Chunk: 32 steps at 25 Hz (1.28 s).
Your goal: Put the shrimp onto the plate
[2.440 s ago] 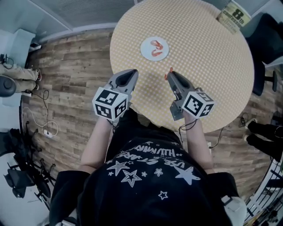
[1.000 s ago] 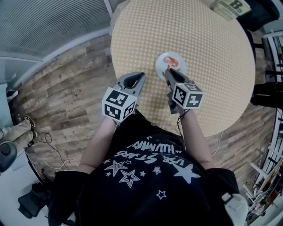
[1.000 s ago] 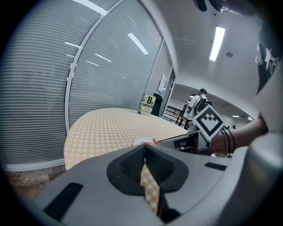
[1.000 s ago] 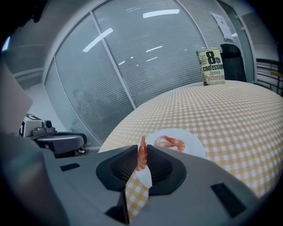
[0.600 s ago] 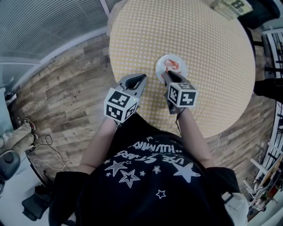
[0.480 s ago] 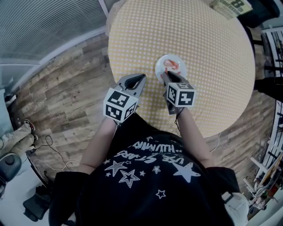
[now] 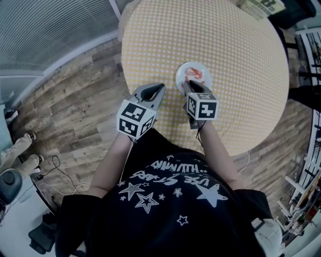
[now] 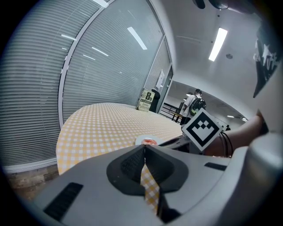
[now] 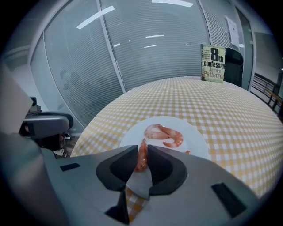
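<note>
A small white plate (image 7: 202, 80) (image 9: 196, 140) sits on the round yellow-checked table (image 7: 235, 55). One pink shrimp (image 9: 164, 135) (image 7: 194, 73) lies curled on it. My right gripper (image 9: 142, 155) (image 7: 186, 86) is shut on a second shrimp (image 9: 141, 155), which stands upright between the jaws just over the plate's near rim. My left gripper (image 7: 158, 90) (image 8: 144, 152) hovers at the table's near-left edge, jaws closed with nothing between them. From the left gripper view the plate (image 8: 147, 141) shows small beyond the jaws, with the right gripper's marker cube (image 8: 201, 128) beside it.
A paperback book (image 7: 261, 7) (image 9: 213, 63) stands at the table's far side. Dark chairs (image 7: 301, 20) are beyond the table on the right. Wood floor (image 7: 75, 105) and a curved blind-covered glass wall (image 9: 132, 48) lie to the left. A person with a backpack (image 8: 193, 102) stands far off.
The right gripper has carried the shrimp from the table's near side up to the plate's near rim and has held there for the last half second. The left gripper stayed put.
</note>
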Available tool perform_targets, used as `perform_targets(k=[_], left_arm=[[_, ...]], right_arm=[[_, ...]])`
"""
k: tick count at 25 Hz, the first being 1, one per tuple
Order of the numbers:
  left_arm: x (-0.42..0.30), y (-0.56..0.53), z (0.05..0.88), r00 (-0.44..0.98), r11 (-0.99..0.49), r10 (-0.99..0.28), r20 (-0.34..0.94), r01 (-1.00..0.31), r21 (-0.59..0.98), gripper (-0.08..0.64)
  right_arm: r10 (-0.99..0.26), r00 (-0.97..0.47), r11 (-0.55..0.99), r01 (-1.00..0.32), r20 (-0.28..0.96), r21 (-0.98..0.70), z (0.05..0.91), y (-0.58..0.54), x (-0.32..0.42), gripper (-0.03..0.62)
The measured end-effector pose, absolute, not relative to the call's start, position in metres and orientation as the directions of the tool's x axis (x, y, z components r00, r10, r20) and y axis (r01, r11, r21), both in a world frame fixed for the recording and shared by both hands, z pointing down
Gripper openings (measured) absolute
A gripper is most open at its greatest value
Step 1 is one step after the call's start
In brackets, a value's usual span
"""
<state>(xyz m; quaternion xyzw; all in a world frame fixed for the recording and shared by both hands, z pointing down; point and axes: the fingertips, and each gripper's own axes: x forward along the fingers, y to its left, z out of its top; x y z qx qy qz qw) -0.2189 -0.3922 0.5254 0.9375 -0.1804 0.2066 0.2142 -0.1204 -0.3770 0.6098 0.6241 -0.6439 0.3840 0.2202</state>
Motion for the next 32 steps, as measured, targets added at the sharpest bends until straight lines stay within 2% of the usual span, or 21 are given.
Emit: perform_targets(k=[14, 24, 32], left_arm=[[-0.218, -0.382, 0.509, 0.848, -0.854, -0.280, 0.449, -0.434, 0.287, 0.009], [-0.218, -0.369, 0.482, 0.836, -0.848, -0.352, 0.421, -0.475, 0.234, 0.009], [-0.201, -0.341, 0.469, 0.824, -0.849, -0.385, 0.415, -0.493, 0.191, 0.009]], right_arm=[[-0.725, -0.141, -0.068, -0.959, 0.674, -0.274, 0.574, -0.374, -0.109, 0.072], [-0.850, -0.190, 0.013, -0.940, 0.492, -0.341, 0.510, -0.358, -0.091, 0.072], [-0.875, -0.243, 0.089, -0.930, 0.419, -0.356, 0.477, -0.332, -0.075, 0.071]])
